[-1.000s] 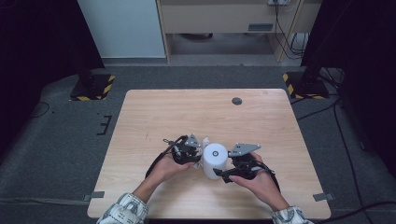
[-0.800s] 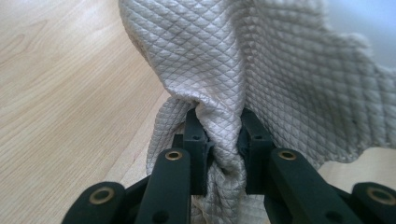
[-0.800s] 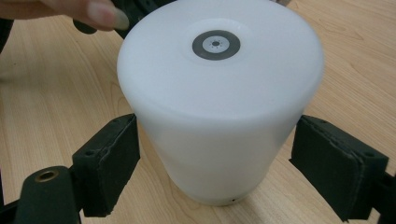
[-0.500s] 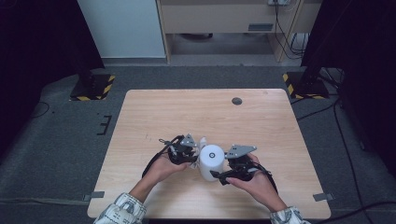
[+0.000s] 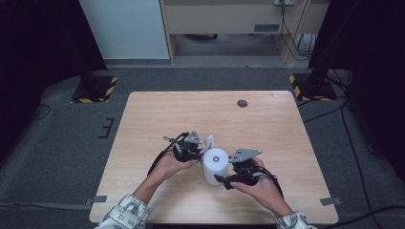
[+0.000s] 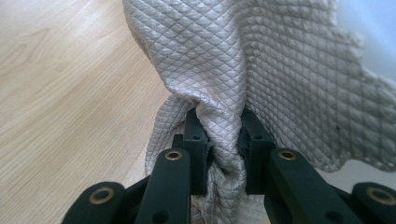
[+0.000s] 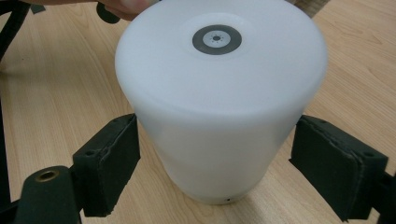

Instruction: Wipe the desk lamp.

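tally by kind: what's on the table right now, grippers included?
Grippers: 2, left gripper and right gripper
White containers: 1, white container
Cloths: 1, quilted cloth
Dark round table inserts: 1, dark disc
Total: 5

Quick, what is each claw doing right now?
Left gripper: closed, pinching the beige quilted cloth.
Right gripper: open around the white plastic canister, pads apart from it.

Count: 1 white canister (image 5: 214, 164) near the worktop's (image 5: 157, 114) front edge, 1 quilted cloth (image 5: 209, 140) just beside it, 2 grippers, left (image 5: 197, 150) and right (image 5: 220, 180), 2 hands. 1 dark round disc (image 5: 242, 103) near the far edge, toward the right corner.
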{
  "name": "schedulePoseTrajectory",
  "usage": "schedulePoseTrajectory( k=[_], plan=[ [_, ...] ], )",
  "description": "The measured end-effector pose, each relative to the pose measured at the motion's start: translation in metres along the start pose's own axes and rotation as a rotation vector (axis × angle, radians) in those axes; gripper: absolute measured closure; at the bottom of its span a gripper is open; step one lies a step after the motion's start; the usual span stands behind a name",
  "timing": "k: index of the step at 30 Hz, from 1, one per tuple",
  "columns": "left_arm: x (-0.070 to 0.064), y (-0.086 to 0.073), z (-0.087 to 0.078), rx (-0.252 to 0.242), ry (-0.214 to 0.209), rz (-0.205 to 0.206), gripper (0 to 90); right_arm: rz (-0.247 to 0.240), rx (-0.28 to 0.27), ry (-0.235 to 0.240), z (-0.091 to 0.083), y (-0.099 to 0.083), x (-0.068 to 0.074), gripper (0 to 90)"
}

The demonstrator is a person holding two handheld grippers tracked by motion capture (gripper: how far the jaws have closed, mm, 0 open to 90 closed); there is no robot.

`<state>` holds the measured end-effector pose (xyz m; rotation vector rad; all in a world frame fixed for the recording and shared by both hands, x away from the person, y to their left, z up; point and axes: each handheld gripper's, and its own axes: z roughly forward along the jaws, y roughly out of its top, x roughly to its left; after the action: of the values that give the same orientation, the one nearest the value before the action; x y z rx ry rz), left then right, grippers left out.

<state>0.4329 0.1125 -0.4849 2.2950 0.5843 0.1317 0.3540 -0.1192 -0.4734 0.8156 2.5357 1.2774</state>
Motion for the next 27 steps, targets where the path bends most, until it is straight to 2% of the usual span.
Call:
schedulePoseTrajectory(
  k=[8, 12, 15, 19, 21, 23, 26, 27],
  plan=[
    [0.002, 0.001, 0.006, 0.018, -0.014, 0.011, 75.9, 0.000, 0.003, 0.000, 0.000, 0.000, 0.000, 16.0],
    [0.002, -0.001, 0.011, 0.069, -0.007, 0.045, 75.9, 0.000, 0.003, -0.001, 0.000, 0.000, 0.000, 16.0],
    [0.002, -0.002, 0.013, 0.083, -0.004, 0.052, 75.9, 0.000, 0.004, -0.001, 0.000, 0.000, 0.000, 16.0],
    [0.003, 0.000, 0.012, 0.064, -0.004, 0.042, 75.8, 0.000, 0.003, 0.000, 0.000, 0.000, 0.000, 16.0],
    [0.003, 0.002, 0.009, 0.034, -0.008, 0.025, 75.8, 0.002, 0.002, 0.000, 0.000, 0.000, 0.000, 15.9],
    [0.004, 0.005, 0.006, 0.022, -0.012, 0.026, 75.8, 0.001, 0.002, -0.002, 0.000, 0.000, 0.000, 15.9],
    [0.004, 0.006, 0.006, 0.025, -0.011, 0.031, 75.9, 0.001, 0.002, -0.003, 0.000, 0.000, 0.000, 15.8],
    [0.004, 0.006, 0.007, 0.041, -0.003, 0.044, 75.9, 0.001, 0.002, -0.003, 0.000, 0.000, 0.001, 15.8]
  ],
)
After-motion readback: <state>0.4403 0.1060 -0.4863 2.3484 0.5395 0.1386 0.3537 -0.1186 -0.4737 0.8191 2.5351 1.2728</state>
